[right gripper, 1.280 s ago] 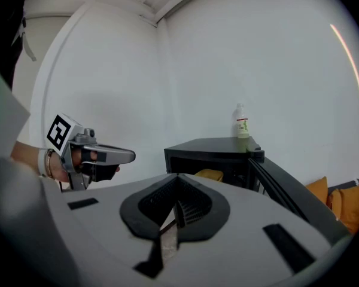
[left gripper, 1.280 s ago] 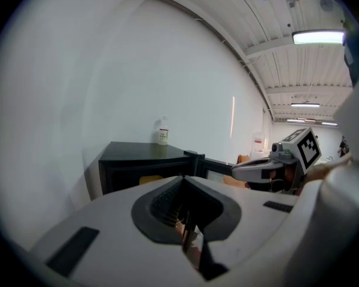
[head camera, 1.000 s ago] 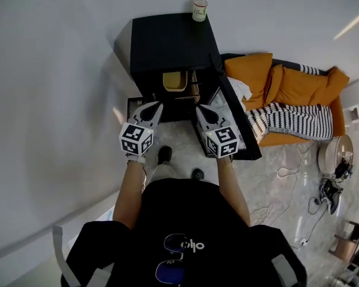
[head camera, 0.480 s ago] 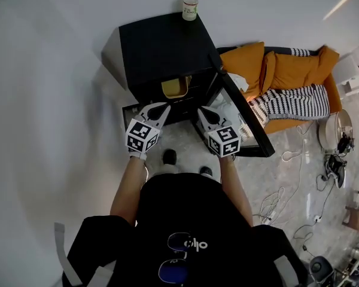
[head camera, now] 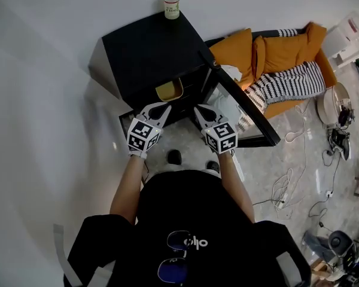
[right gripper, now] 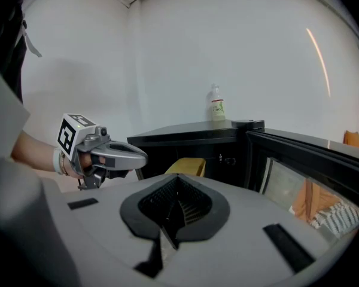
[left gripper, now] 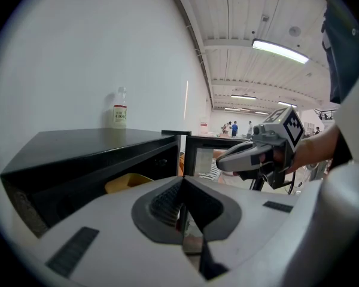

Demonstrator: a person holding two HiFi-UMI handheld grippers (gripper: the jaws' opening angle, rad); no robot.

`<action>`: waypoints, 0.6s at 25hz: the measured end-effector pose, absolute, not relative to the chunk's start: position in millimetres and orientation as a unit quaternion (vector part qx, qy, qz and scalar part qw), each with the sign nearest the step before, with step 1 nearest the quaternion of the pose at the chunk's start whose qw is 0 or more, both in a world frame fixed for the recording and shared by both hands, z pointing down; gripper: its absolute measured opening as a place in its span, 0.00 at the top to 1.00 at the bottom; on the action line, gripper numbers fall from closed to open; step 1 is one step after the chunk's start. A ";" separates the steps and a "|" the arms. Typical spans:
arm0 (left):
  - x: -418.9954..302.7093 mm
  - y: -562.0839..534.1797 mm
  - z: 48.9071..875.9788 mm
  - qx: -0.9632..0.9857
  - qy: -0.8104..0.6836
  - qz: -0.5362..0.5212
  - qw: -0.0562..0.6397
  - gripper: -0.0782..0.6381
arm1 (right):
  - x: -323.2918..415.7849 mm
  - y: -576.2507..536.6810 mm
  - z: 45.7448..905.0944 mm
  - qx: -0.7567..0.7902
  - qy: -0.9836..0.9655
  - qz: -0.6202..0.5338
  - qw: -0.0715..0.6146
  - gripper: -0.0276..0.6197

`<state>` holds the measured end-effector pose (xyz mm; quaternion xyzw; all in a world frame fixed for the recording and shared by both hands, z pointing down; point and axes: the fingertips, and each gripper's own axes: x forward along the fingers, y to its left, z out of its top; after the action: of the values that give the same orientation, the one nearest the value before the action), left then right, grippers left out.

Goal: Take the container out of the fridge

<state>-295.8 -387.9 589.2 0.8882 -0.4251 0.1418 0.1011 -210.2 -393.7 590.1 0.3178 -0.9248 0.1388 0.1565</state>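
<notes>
A black mini fridge stands against the white wall with its glass door swung open to the right. Inside it sits a yellow container, also visible in the left gripper view and the right gripper view. My left gripper and right gripper hover side by side just in front of the opening. Both are shut and hold nothing. My left gripper sees the right gripper on its right; my right gripper sees the left gripper on its left.
A small white bottle stands on the fridge top at the back. An orange sofa with a striped blanket lies right of the open door. Cables trail over the marble floor at the right. The white wall runs along the left.
The head view has swung, so the fridge now sits further left and turned. Both grippers remain shut and side by side in front of the opening, slightly nearer to it.
</notes>
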 end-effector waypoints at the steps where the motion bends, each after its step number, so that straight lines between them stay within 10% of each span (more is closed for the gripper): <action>1: -295.5 -389.3 591.0 0.890 -0.421 0.143 0.101 0.88 | -210.4 -394.2 590.9 0.320 -0.924 0.139 0.157 0.95; 15: -294.4 -415.2 617.5 0.901 -0.386 0.170 0.099 0.88 | -214.3 -407.7 609.2 0.351 -0.909 0.154 0.162 0.95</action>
<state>-294.4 -415.2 617.5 0.9011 -0.3865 0.1700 0.0987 -214.3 -407.7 609.2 0.3505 -0.9095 0.1542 0.1620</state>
